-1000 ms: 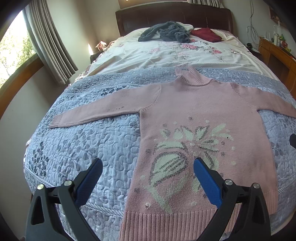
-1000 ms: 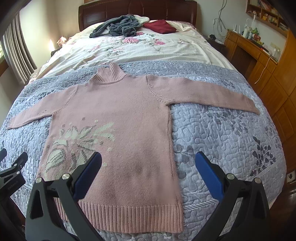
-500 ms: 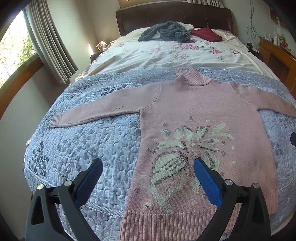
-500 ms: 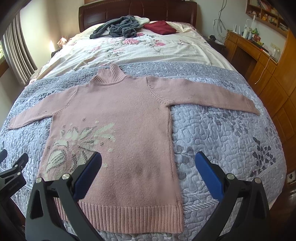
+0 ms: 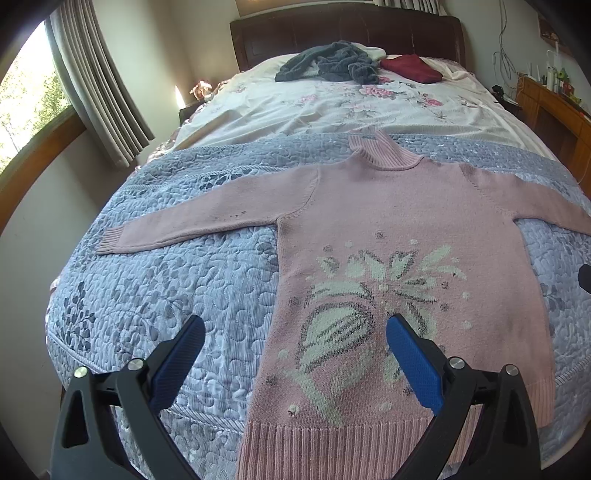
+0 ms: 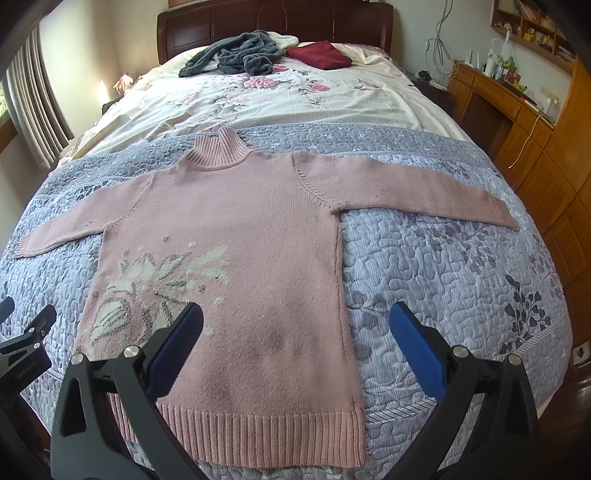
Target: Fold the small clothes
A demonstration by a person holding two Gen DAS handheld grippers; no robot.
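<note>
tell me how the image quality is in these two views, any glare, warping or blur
Left wrist view: the window is blown out, a sun patch glares beside the curtain, and fisheye bows the quilt into a dome. Right wrist view: lighting is more even, the pink sweater is sharp enough to show its knit, the wooden cabinets curve at the edge, and black vignette fills the corners.

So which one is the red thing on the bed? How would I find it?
Look to the far end of the bed, by the dark wooden headboard. A folded dark red garment lies there, right of the crumpled grey garment. It is the only red, neatly folded piece.
</note>
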